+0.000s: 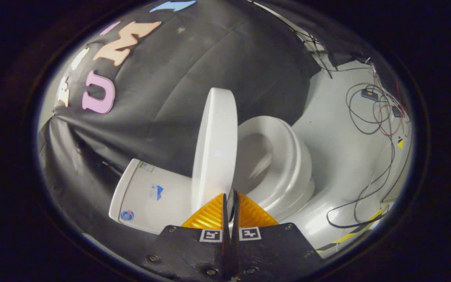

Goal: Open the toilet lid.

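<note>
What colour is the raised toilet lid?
Plain white; the toilet lid shows best in the gripper view.

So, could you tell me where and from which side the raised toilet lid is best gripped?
Grip the toilet lid by its thin free rim, edge-on from the tips of the gripper, one jaw on the tank side and one on the seat side. It stands nearly upright, presenting a narrow edge. The jaws are now shut together just before its lower edge, holding nothing.

Directly ahead: raised lid (214,149) blocks the tool (230,203), whose fingers are pressed together.
Beside lid: open seat ring (284,156) and bowl.
Floor beyond: loose cables (370,117), otherwise passable.
</note>
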Demonstrator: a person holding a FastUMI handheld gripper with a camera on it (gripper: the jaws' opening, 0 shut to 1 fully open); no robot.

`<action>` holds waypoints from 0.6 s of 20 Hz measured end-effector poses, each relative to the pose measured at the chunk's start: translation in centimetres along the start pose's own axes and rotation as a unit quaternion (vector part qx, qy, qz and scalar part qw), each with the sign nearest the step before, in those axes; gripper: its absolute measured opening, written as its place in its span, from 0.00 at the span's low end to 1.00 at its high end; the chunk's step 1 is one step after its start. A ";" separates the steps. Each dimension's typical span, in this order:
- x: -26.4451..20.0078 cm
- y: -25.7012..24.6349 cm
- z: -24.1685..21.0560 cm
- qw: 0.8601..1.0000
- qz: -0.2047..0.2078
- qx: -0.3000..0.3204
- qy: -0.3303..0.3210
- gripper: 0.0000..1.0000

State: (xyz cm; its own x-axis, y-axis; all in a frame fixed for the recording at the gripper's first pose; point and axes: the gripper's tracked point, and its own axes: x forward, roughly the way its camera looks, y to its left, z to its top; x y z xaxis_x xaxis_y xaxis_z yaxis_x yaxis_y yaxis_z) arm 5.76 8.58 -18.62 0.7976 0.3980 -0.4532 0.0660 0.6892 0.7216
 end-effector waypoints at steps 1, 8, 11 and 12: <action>0.1 0.5 0.1 1.000 0.001 -0.004 -0.003 0.01; -0.8 2.9 0.6 0.998 -0.003 -0.057 -0.019 0.01; -1.0 5.0 0.6 0.994 -0.008 -0.099 -0.040 0.01; -1.3 5.5 0.7 0.992 -0.012 -0.118 -0.047 0.01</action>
State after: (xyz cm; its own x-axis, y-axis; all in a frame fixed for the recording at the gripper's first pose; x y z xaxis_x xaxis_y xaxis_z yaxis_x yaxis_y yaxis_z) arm 5.52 11.45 -13.74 0.8503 0.3297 -0.4103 -0.0479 0.8248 0.5634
